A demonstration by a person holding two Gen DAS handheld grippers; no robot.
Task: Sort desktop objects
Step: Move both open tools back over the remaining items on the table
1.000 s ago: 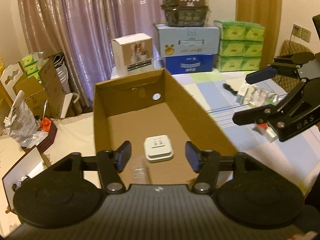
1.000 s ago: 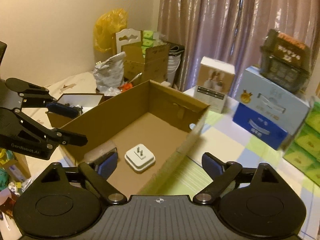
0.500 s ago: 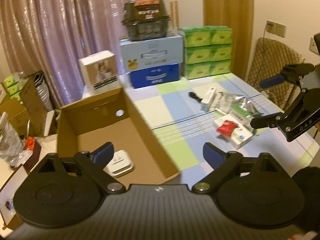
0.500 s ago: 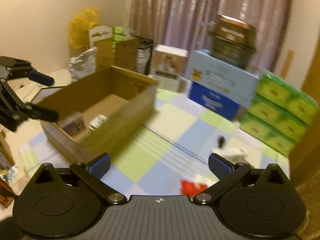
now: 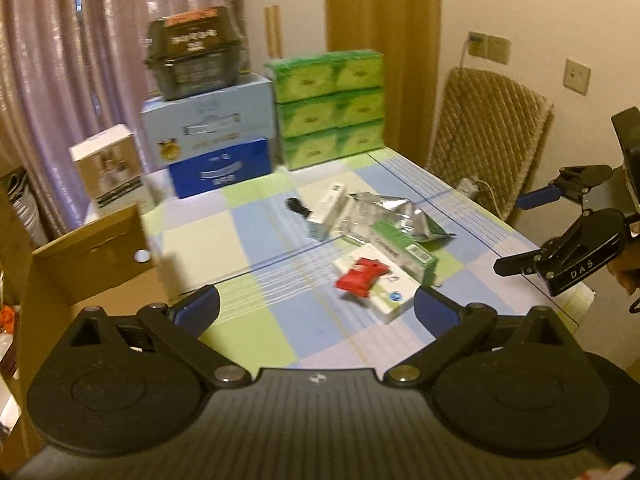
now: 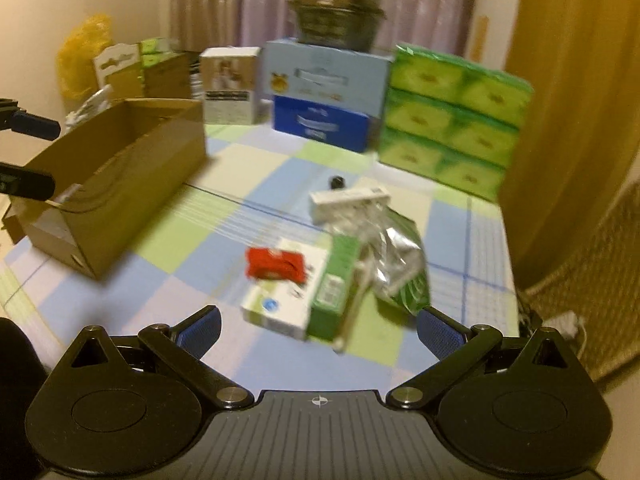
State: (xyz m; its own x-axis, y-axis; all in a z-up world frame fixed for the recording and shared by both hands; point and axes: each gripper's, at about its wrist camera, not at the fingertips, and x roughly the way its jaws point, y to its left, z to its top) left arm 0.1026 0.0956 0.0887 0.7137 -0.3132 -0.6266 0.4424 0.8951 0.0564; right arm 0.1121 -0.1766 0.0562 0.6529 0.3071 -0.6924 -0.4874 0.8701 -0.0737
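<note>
Both the left hand-held gripper (image 5: 316, 312) and the right hand-held gripper (image 6: 318, 326) are spread wide and empty. The red packet (image 6: 276, 266) lies atop the white box (image 6: 282, 300) near the table's (image 6: 192, 292) middle; the right one should descend squarely, straddle it, then carry it to the cardboard box (image 6: 116, 176) at the left edge.

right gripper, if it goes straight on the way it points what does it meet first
Probably the white flat box carrying the red packet, with the green carton alongside; the open right gripper points there, though depth is unclear.
</note>
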